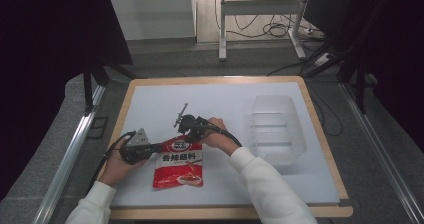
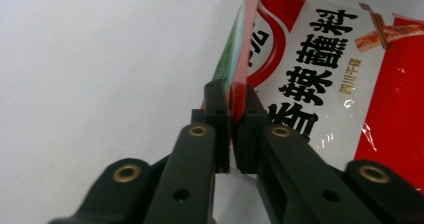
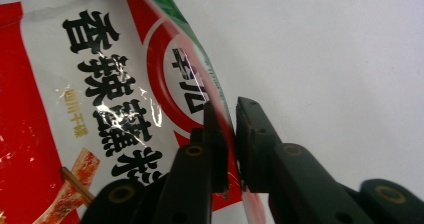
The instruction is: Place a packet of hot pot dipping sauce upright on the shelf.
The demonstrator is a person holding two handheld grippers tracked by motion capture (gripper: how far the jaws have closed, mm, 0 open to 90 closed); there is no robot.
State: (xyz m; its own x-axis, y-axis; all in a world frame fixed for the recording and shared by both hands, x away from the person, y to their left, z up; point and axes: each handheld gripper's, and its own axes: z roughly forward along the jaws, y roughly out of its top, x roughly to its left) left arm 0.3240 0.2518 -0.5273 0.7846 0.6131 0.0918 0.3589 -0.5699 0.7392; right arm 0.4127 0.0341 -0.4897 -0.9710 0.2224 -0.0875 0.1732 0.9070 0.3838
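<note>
Both grippers, left gripper (image 2: 231,104) and right gripper (image 3: 230,129), are clamped tight on the top edge of the red seasoning packet (image 1: 179,165), which lies near the white table's (image 1: 150,104) front. Likely lifting toward the clear bin (image 1: 274,129); keep the 2 hands level so the seam doesn't slip.

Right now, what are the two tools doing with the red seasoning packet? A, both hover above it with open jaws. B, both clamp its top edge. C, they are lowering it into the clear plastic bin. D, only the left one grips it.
B: the left tool and the right tool each have jaws closed on the top edge of the red seasoning packet, on the white tabletop.
</note>
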